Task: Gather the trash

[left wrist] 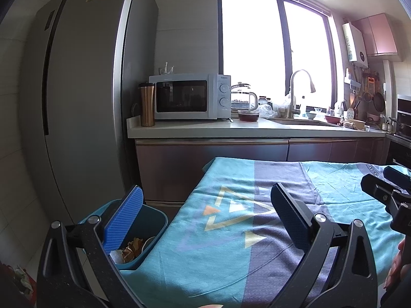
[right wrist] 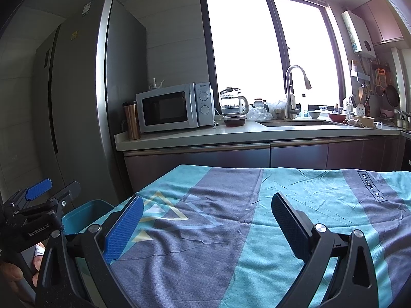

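Left tongs (left wrist: 205,220) spread wide, empty, over the table's left edge. Right tongs (right wrist: 205,227) spread wide, empty, above the patterned tablecloth (right wrist: 257,231). Teal trash bin (left wrist: 154,220) upright beside the table's left edge, mouth up. Crumpled trash (left wrist: 132,249) inside, long axis not discernible. Microwave (right wrist: 174,107) and kettle (right wrist: 232,102) well apart, on the kitchen counter (right wrist: 231,132).

One bin (left wrist: 154,220), one microwave (left wrist: 190,97), one kettle (left wrist: 242,97), one fridge (left wrist: 77,89), two grippers.
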Motion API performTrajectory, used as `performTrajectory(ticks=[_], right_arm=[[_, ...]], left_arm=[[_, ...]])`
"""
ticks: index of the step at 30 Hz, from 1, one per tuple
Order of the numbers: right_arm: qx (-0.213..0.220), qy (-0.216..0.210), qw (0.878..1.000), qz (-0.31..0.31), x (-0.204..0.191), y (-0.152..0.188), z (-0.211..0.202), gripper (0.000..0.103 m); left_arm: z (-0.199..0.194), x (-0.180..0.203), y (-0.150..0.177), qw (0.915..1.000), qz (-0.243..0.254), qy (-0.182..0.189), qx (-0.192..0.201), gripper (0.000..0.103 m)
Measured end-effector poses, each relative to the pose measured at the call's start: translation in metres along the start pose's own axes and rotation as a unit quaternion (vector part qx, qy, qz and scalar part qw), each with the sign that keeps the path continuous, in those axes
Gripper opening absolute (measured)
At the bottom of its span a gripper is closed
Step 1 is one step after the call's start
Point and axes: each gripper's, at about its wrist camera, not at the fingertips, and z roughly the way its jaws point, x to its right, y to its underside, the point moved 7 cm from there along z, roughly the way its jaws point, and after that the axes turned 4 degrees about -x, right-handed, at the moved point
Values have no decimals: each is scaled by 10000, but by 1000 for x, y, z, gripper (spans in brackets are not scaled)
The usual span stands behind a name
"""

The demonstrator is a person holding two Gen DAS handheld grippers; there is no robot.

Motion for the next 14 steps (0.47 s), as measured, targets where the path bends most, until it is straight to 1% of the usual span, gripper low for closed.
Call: performTrajectory(ticks=[2, 6, 10, 12, 14], right_arm=[[1, 6, 10000, 15, 1, 0, 0, 96], [0, 32, 10000, 46, 5, 0, 0, 96], [-101, 135, 9998, 97, 18, 2, 4, 96], [-201, 236, 9995, 105, 29, 3, 8, 96], [-389, 340, 9986, 138, 44, 6, 15, 96]], left_arm=[[1, 3, -1, 10000, 67, -45, 21, 98], [4, 12, -1, 9999, 169, 6, -17, 98], [22, 18, 2, 9993, 85, 170, -337, 98], [39, 24, 5, 9975, 110, 297, -629, 98], [61, 31, 11, 9950, 170, 305, -931, 98]])
